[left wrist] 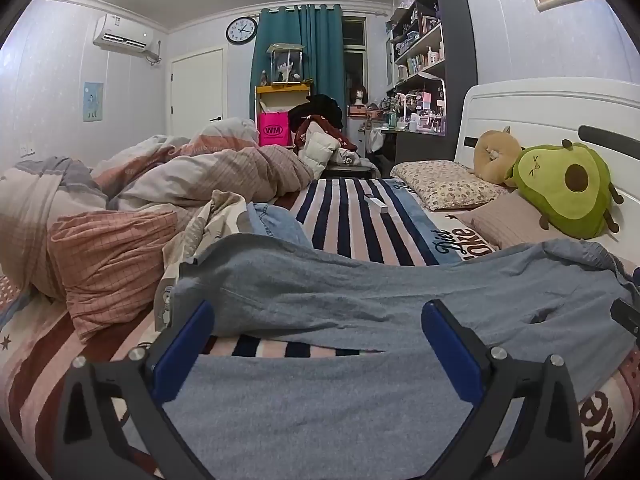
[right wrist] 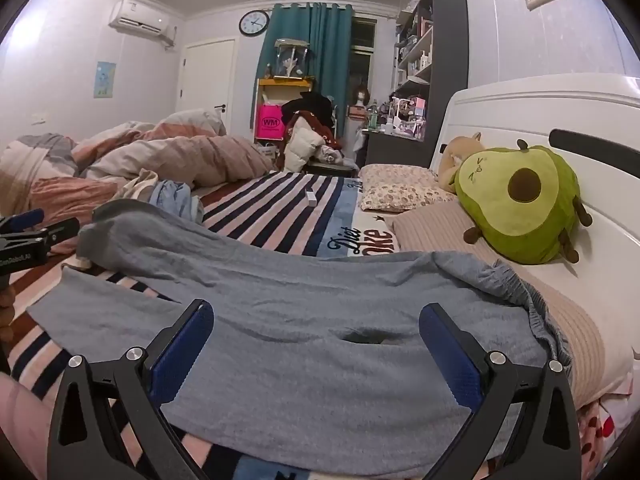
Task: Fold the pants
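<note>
Grey pants lie spread across the striped blanket on the bed, legs to the left, waist to the right. My left gripper is open just above the near leg, its blue pads apart. In the right wrist view the pants show their elastic waistband at the right. My right gripper is open over the seat area, holding nothing. The left gripper also shows at the left edge of the right wrist view.
A crumpled quilt and an orange pillow lie at the left. A green avocado plush, a floral pillow and the white headboard are at the right. A small white remote lies on the blanket beyond the pants.
</note>
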